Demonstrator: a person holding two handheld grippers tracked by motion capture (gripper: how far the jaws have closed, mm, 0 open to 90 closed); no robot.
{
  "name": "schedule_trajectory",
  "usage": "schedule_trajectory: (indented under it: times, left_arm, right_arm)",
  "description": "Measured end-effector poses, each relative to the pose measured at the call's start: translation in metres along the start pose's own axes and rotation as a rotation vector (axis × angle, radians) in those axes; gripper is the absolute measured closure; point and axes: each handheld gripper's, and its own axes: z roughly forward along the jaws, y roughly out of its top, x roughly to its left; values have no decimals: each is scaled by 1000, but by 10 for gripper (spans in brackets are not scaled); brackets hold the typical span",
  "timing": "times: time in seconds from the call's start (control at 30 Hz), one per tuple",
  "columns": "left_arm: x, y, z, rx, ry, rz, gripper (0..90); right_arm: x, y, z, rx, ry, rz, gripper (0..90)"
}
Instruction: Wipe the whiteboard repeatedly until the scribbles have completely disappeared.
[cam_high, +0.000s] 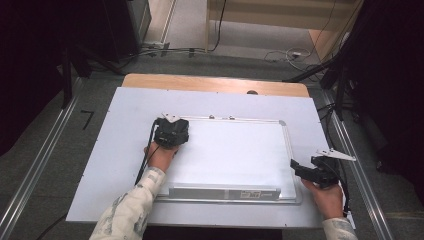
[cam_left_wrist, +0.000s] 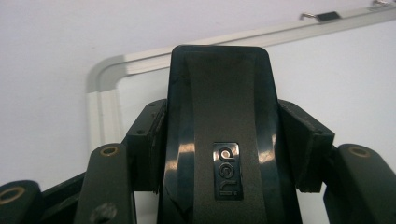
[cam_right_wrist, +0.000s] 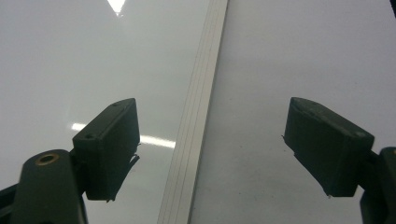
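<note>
The left tool pinches a black whiteboard eraser at the whiteboard's far left corner, so the board surface stretches away rightward. The right tool, spread wide, hovers over the board's right frame edge.

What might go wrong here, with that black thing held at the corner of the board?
1. The left gripper clamps a glossy black plastic board eraser by its sides; so smooth a shell might slip when pressed down.
2. It sits near the corner of the white board's silver frame, so a stroke could catch there.
3. The right gripper hangs open over the frame edge, so the board may slide.
</note>
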Motion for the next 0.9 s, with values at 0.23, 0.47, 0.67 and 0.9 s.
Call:
schedule_trajectory:
  times: [0.23,0.47,0.67,0.9]
  left_arm:
    - [-16,-6,-6,3,-57,42,400]
    - [-23,-17,-17,3,-97,83,401]
    - [-18,-21,-21,3,-93,72,400]
    - [1,-19,-20,-1,-33,12,400]
  right_arm:
    - [-1,0,-1,-2,-1,2,168]
    - [-1,-1,-1,-1,-1,3,168]
    - [-3,-2,-3,-3,-3,11,168]
    - [-5,-3,-5,-6,-6,16,167]
